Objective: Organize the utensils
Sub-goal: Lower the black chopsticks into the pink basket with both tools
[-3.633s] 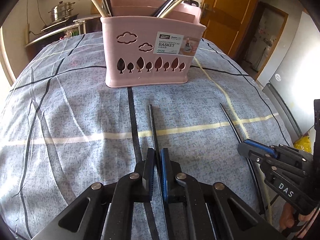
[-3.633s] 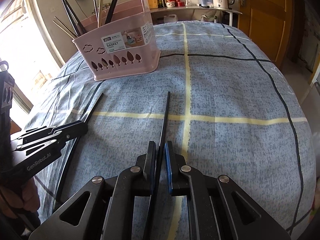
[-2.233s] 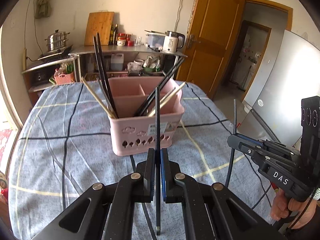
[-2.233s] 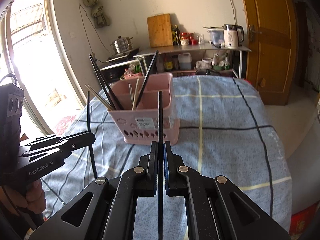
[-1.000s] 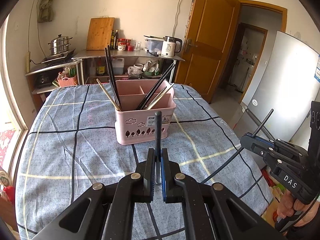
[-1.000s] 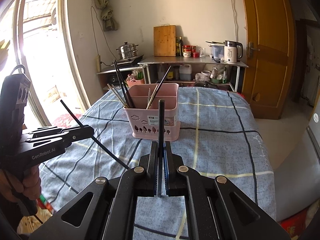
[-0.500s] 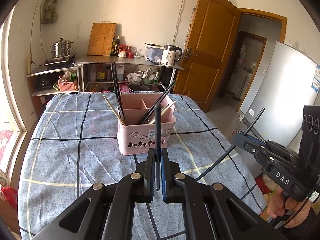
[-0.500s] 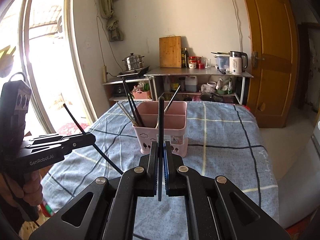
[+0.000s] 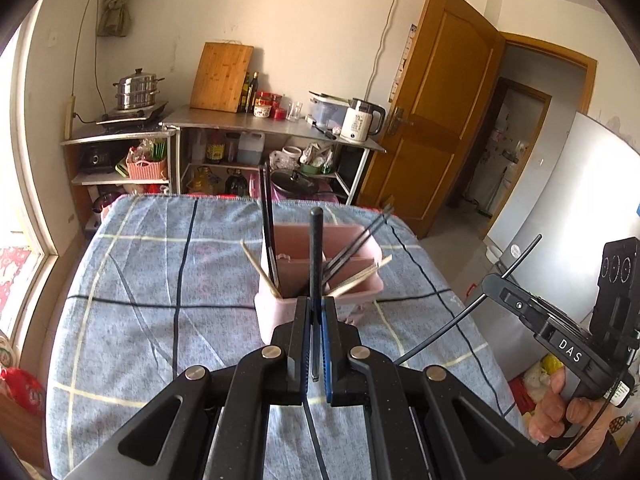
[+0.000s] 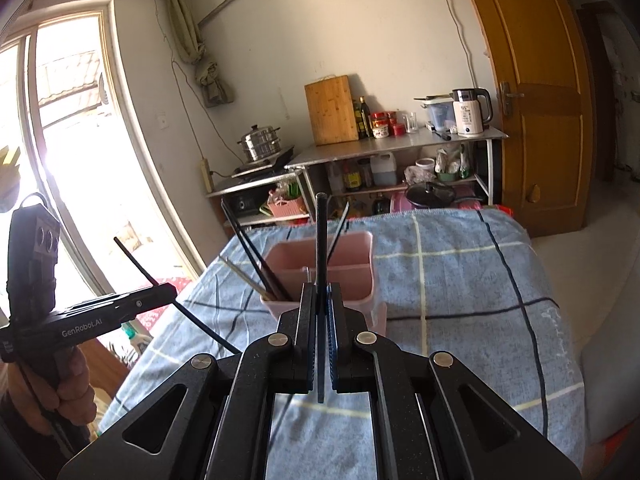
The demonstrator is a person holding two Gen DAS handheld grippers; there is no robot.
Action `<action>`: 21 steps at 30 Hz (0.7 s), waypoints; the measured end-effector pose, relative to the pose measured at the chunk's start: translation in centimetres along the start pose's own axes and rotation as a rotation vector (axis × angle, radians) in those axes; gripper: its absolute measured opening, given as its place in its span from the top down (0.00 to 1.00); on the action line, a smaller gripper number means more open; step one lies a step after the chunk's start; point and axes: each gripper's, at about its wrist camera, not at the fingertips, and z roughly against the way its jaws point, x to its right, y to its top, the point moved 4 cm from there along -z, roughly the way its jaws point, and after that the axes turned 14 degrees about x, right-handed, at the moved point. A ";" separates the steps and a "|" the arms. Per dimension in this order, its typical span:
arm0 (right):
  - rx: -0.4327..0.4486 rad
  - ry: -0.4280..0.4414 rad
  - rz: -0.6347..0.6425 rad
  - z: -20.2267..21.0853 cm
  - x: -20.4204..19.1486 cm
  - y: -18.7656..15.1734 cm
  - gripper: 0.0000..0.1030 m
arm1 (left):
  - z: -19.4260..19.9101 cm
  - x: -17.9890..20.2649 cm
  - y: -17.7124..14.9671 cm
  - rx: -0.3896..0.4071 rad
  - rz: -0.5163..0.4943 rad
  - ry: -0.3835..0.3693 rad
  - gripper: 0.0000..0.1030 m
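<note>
My left gripper (image 9: 316, 310) is shut on a black chopstick (image 9: 316, 252) that stands upright in front of the pink basket (image 9: 362, 242). My right gripper (image 10: 321, 296) is shut on a second black chopstick (image 10: 321, 236), also upright, with the pink basket (image 10: 352, 250) just beyond its tip. The basket stands on the blue checked tablecloth (image 9: 160, 300) and holds several black and pale wooden chopsticks. Each gripper appears in the other's view, held up off the table: the right gripper (image 9: 494, 285) at the right edge, the left gripper (image 10: 170, 292) at the left edge, each with its chopstick slanting through the jaws.
Behind the table stand a metal shelf unit (image 9: 272, 128) with a kettle (image 9: 362, 120), a cutting board and bottles, and a steamer pot (image 9: 136, 90). A wooden door (image 9: 436, 112) is at the back right, a window (image 10: 68, 160) on the left, a white fridge (image 9: 568, 200) at the right.
Both grippers have risen with their chopsticks. The basket now sits lower in both views, partly behind the fingertips, and more of the room's back wall shows.
</note>
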 end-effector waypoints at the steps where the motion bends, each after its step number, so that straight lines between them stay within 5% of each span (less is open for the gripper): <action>1: 0.011 0.005 -0.004 -0.2 -0.2 0.6 0.95 | 0.0 -0.1 0.6 0.008 0.002 0.000 0.96; 12: 0.116 0.045 -0.044 -2.8 -2.0 5.5 0.95 | -1.0 -0.1 6.9 0.097 0.003 0.007 0.96; 21: 0.136 0.022 -0.064 -5.0 -1.5 6.0 0.95 | -3.6 -1.0 7.0 0.082 0.010 0.024 0.96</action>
